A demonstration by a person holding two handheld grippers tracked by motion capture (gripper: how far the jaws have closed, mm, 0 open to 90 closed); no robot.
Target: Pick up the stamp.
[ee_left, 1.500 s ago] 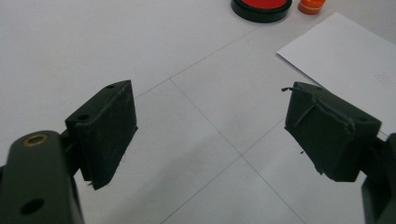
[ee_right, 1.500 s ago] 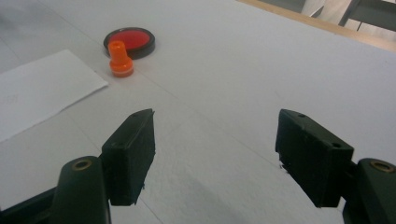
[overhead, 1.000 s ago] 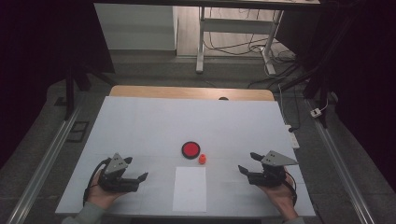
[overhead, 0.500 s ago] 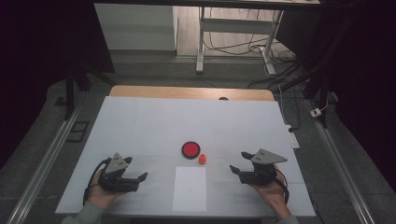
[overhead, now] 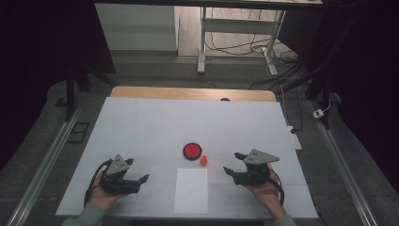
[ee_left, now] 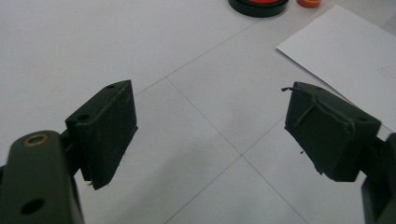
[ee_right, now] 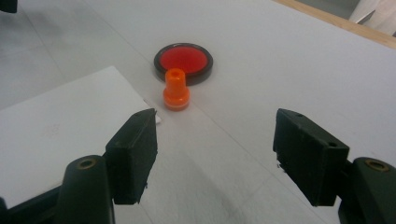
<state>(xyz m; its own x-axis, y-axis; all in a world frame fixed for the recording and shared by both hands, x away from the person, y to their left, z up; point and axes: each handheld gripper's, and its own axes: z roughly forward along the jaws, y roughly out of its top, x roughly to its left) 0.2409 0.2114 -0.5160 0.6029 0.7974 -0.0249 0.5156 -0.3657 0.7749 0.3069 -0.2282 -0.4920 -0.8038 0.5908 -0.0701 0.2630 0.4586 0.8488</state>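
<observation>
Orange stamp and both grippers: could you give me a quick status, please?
Left gripper open, empty. Right gripper open, facing orange stamp. Stamp upright beside red ink pad, untouched. Nothing between.

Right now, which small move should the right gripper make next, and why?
Probably ease the right gripper forward to the orange stamp. Its jaws are open and empty, and the stamp stands upright just ahead, between the ink pad and the paper.

Red pad (ee_left: 259,5), orange stamp (ee_left: 309,3) cropped at top.
</observation>
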